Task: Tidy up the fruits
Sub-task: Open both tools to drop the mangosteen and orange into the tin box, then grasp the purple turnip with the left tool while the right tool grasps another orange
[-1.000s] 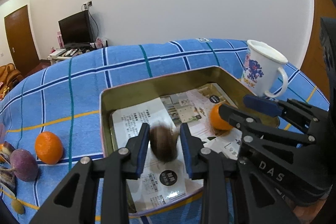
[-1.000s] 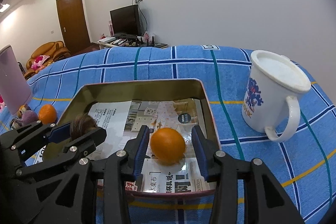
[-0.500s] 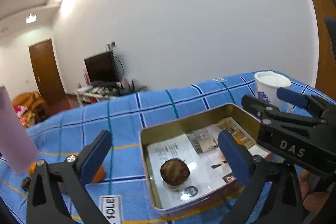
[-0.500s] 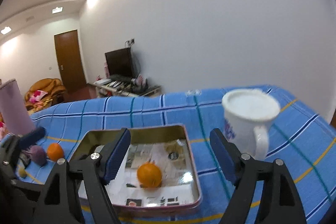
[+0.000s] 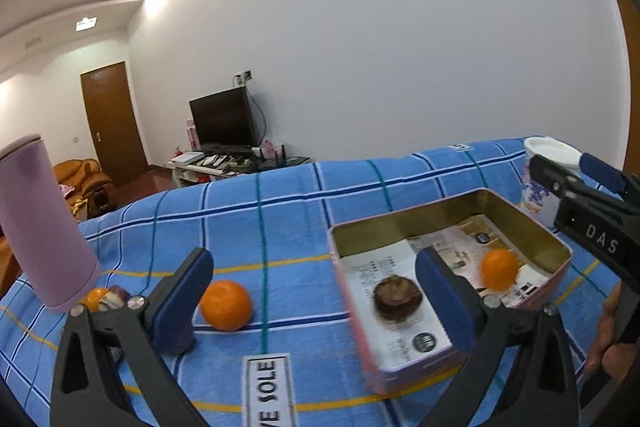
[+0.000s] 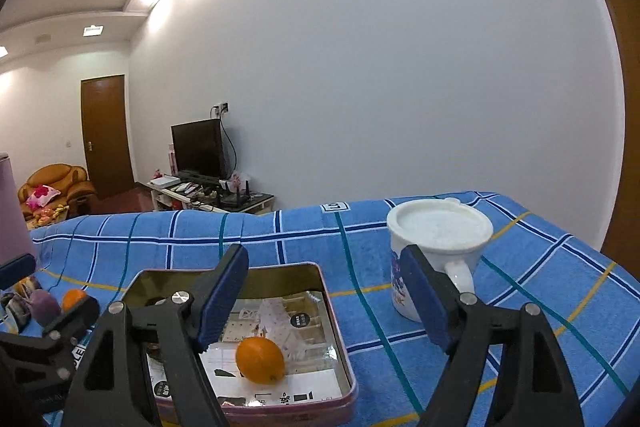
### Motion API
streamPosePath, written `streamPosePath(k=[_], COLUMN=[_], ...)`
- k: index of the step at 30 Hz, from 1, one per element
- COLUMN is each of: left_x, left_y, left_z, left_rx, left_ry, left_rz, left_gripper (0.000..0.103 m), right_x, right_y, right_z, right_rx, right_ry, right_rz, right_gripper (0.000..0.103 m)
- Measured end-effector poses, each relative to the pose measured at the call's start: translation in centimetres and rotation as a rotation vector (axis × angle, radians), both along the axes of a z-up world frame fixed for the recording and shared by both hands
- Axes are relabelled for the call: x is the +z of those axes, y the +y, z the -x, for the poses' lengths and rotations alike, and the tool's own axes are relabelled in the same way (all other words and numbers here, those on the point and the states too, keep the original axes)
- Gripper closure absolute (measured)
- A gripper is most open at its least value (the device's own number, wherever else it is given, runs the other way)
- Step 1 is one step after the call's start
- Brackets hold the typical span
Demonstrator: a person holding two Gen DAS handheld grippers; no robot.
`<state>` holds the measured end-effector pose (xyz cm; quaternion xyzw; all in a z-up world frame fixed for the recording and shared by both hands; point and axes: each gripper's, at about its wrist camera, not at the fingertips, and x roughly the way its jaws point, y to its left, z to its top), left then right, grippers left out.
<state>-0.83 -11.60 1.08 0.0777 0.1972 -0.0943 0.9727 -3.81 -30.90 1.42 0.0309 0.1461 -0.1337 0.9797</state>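
Observation:
A shallow metal tin point(image 5: 412, 227) lined with printed paper sits on the blue checked cloth. Inside lie a brown round fruit point(image 5: 397, 297) and an orange point(image 5: 498, 268); the orange also shows in the right wrist view point(image 6: 260, 354), in the tin point(image 6: 332, 307). My left gripper point(image 5: 316, 295) is open and empty, raised above the tin's left side. My right gripper point(image 6: 324, 301) is open and empty above the tin. A loose orange point(image 5: 226, 305) lies on the cloth left of the tin, with another orange point(image 5: 96, 298) and a dark purple fruit point(image 5: 118, 294) farther left.
A white lidded mug point(image 6: 436, 247) stands right of the tin. A pink cylinder point(image 5: 40, 223) stands at the left by the loose fruits. The purple fruit point(image 6: 44, 306) and an orange point(image 6: 74, 298) show far left in the right wrist view.
Both grippers opened, letting go of the brown fruit and the orange into the tin, then rose and drew back. The left gripper has swung to the left.

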Motion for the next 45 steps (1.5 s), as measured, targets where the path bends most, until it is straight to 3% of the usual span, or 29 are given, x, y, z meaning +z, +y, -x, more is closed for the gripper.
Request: streamPosePath(k=[15, 29, 36, 45], left_x=[-0.7, -1.2, -1.2, -0.5], left_y=[6.2, 11.3, 15.7, 21.2], left_z=[-0.6, -2.3, -3.9, -5.3], left_rx=[0.075, 0.155, 0.246, 0.386], left_ry=[0.012, 0.068, 0.130, 0.127], left_rz=[-0.010, 0.027, 0.079, 0.079], left_gripper=[0.000, 0.000, 0.000, 0.000], right_x=[-0.1, -0.7, -1.2, -2.0], right_y=[3.0, 9.4, 12.9, 17.9], right_z=[0.1, -1.4, -2.5, -4.6], right_rx=[-0.072, 0.044, 0.129, 0.254], right_ry=[0.023, 0.110, 0.137, 0.196], right_rz=[0.060, 0.084, 0.076, 0.076], right_gripper=[0.024, 0.024, 0.024, 0.024])
